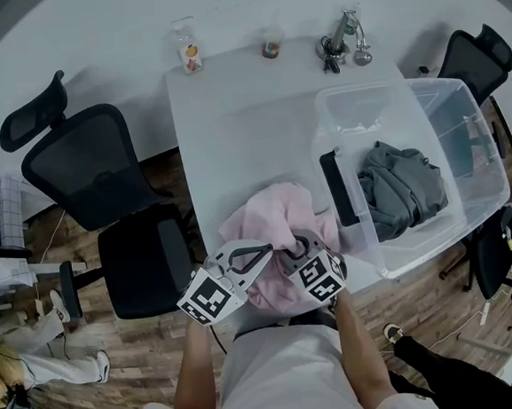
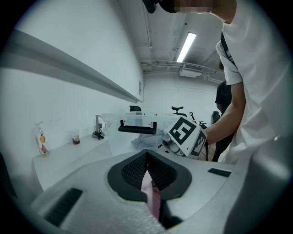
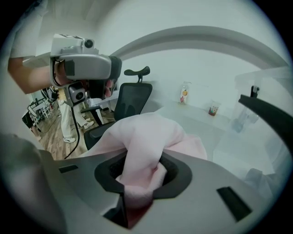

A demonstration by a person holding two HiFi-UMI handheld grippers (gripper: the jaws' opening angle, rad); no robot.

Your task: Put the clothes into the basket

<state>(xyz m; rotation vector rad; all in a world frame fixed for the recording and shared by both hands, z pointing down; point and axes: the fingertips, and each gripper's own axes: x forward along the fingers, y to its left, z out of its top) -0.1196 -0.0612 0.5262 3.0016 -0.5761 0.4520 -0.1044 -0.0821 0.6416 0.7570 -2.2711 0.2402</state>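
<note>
Overall, the white rectangular table (image 1: 230,112) carries the work. The large clear plastic storage basket (image 1: 462,119) stands on its right part, as the head view shows it. One black-handled end of the basket faces the centre of the table.

The crumpled pale pink fabric garment (image 1: 276,228) lies at the near table edge, just left of that handled end and close against it. The coming move therefore turns on a carry to the right and over the basket wall. A dark grey crumpled garment (image 1: 401,186) already lies inside the basket.

Both tools are on the pink garment. The right gripper (image 3: 137,183) is clamped on a thick bunched fold and is the nearer to the basket. The left gripper (image 2: 149,187) is closed on a thin edge of the same cloth, on the side away from the basket.

Not determined:
- Whether the pink garment still rests on the table, since the grippers and marker cubes cover its near part.
- How far the basket overhangs the right table edge.
</note>
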